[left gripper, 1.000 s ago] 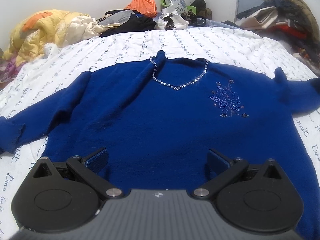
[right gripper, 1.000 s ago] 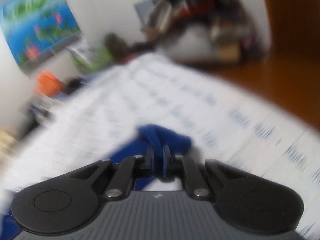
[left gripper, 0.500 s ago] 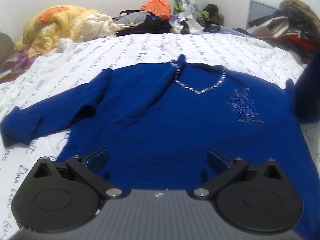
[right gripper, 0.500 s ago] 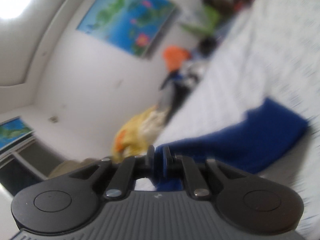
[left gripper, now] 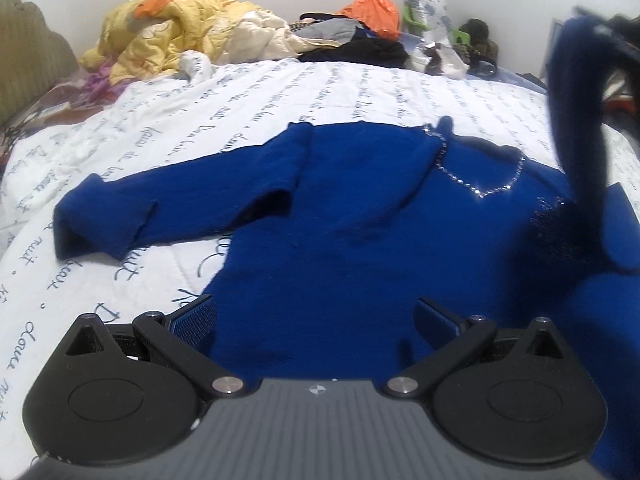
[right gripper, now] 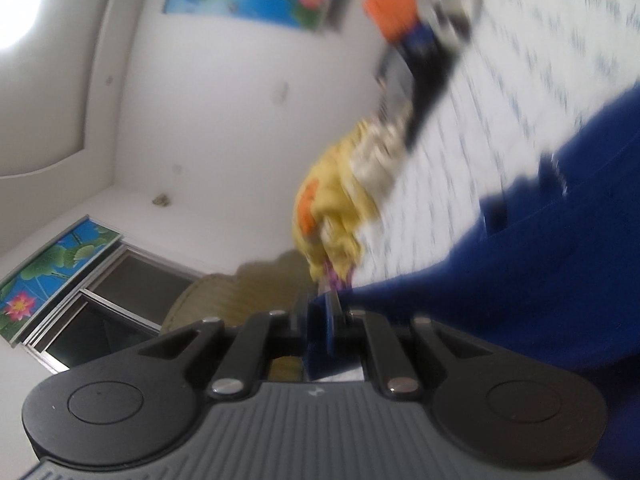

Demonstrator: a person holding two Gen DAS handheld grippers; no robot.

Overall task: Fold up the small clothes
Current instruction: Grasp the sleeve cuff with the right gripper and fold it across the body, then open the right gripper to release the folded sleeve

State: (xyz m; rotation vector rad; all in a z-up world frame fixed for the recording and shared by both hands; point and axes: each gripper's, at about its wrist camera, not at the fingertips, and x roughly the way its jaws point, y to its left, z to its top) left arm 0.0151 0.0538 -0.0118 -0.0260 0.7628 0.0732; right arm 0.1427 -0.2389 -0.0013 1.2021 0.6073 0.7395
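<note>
The blue sweater (left gripper: 360,220) lies spread across the bed (left gripper: 280,92), neckline toward the far edge. The right gripper (right gripper: 324,320) has its jaws clamped on one lifted sleeve (left gripper: 576,92); the left gripper (left gripper: 316,316) hangs with jaws spread wide.

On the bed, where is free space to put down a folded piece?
Bare sheet lies between the blue sweater and the clothes pile near the wall, and left of the flat sleeve. The far edge is crowded: yellow quilt, orange bag.

Black gripper (left gripper: 316,316), blue-padded fingers (left gripper: 194,314)
</note>
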